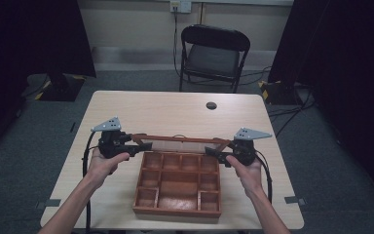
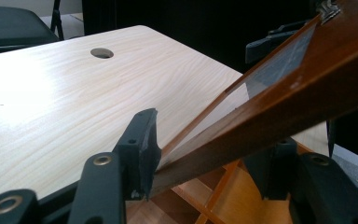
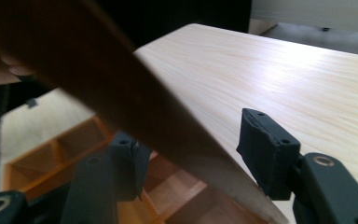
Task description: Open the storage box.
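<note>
Box [image 1: 177,187] sits on the table [image 1: 126,105] near the front edge, about midway along it. Wooden, divided into compartments, all look bare. Lid [image 1: 175,140] is up, raised along the box's far side, wood frame with a clear pane.

Left gripper [image 1: 141,147] is at the lid's left end, held in the left hand [image 1: 104,161]. Left gripper view: lid frame [image 2: 279,107] runs between the two jaws; near jaw touches the frame, far jaw sits behind it. Looks clamped on the lid, though contact on the far side is hidden.

Right gripper [image 1: 214,152] is at the lid's right end, in the right hand [image 1: 246,168]. Right gripper view: frame [image 3: 121,93] passes between the jaws, blurred. Left jaw is against it, right jaw stands clear with a gap. So jaws apart, straddling the lid, not pinching.

Table has a round hole [image 1: 211,105] near the far edge. Chair [image 1: 213,56] stands beyond the far edge.
</note>
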Demonstrator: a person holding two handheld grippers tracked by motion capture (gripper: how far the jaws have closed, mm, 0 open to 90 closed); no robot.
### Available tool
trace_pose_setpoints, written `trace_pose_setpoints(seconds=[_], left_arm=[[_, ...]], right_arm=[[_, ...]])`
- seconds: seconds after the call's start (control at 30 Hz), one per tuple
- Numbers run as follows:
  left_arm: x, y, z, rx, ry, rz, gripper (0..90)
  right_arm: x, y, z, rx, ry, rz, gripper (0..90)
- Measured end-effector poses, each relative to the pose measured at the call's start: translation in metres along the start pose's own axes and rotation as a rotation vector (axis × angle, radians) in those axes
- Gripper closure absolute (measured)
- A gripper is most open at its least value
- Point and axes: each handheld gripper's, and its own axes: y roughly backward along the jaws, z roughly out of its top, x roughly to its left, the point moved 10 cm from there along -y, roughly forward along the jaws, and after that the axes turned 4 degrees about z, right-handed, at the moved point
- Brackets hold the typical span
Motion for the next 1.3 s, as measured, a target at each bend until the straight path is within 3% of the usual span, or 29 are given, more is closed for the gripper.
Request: trace_pose_setpoints(seconds=[0.07,0.4,0.63,0.97,1.3], left_arm=[[0.002,-0.001,0.001,0.004,-0.001,0.003,48.3],[0.016,-0.011,-0.010,0.033,0.025,0.020,50.4],[0.022,-0.018,-0.017,0.064,0.015,0.034,52.4],[0.030,-0.022,-0.017,0.047,0.029,0.046,55.7],[0.036,-0.024,-0.016,0.038,0.037,0.051,58.6]], right_arm=[[-0.003,-0.001,-0.001,0.004,0.008,-0.022,43.9],[-0.012,0.000,0.000,-0.022,-0.024,-0.011,43.4],[-0.020,0.000,-0.001,-0.029,-0.043,-0.016,44.4],[-0.028,-0.004,0.000,-0.044,-0.052,-0.013,51.1],[-0.038,-0.011,0.003,-0.039,-0.059,-0.025,50.8]])
